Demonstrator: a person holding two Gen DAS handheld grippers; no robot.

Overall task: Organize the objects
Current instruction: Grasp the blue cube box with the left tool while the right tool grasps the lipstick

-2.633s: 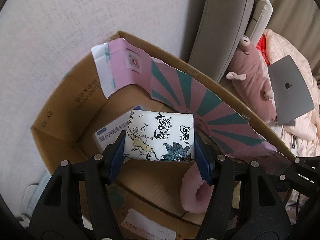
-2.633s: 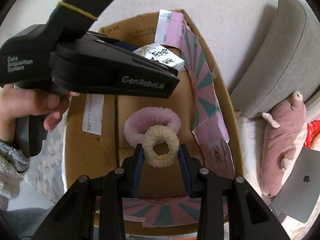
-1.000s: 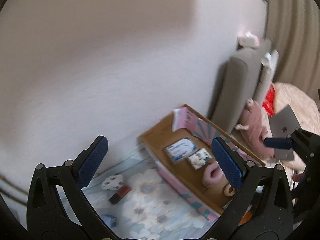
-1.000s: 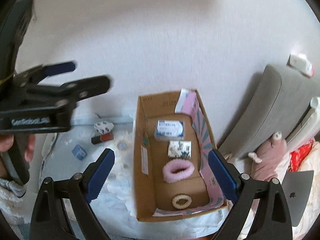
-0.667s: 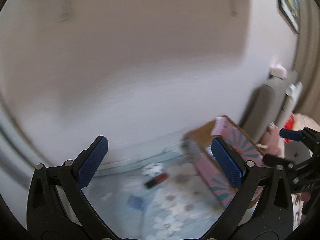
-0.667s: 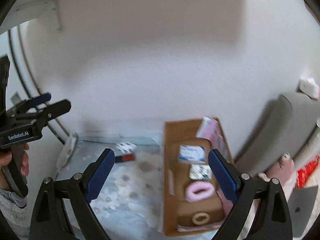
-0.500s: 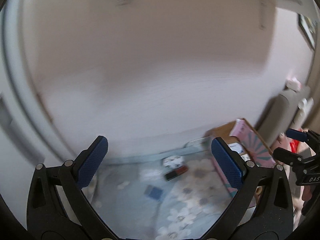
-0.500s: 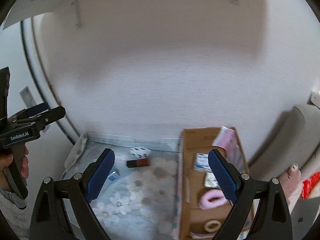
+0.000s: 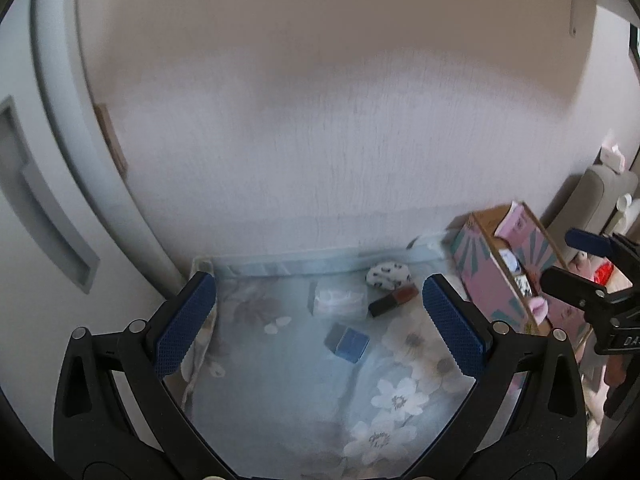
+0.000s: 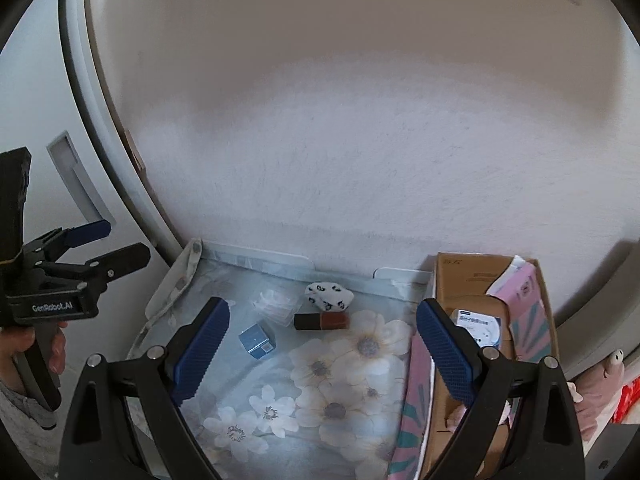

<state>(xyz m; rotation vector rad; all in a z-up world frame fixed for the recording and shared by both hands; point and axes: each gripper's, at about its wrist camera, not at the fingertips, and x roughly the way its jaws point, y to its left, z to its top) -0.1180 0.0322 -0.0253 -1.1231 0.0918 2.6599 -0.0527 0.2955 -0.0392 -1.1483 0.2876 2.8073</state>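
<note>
Meanwhile, both the left gripper (image 9: 320, 320) and the right gripper (image 10: 320, 344) gape wide, gripping nothing. At the right stands an open brown cardboard box with pink-and-teal flaps (image 10: 472, 280), holding a white blue-labelled packet (image 10: 478, 326) (its other contents show only partly). On the floral blue cloth (image 10: 340, 392) beside it lie a small blue cube box (image 10: 257, 341), a clear plastic case (image 10: 276, 305), a dark red-brown stick (image 10: 322, 321) and a white black-spotted pouch (image 10: 329, 295).

The left black plastic two-finger gripper (image 9: 320, 320) has angular frame arms with triangular cut-outs, round silver screws at the joints, and blue ribbed rubber pads (image 9: 185, 323) on its fingers. The right black plastic two-finger gripper (image 10: 322, 354) is built the same. White lettering reading "GenRobot.AI" runs along the left one's side, and a grey knitted sleeve cuff (image 10: 20, 406) shows below the hand (image 10: 38, 346).
</note>
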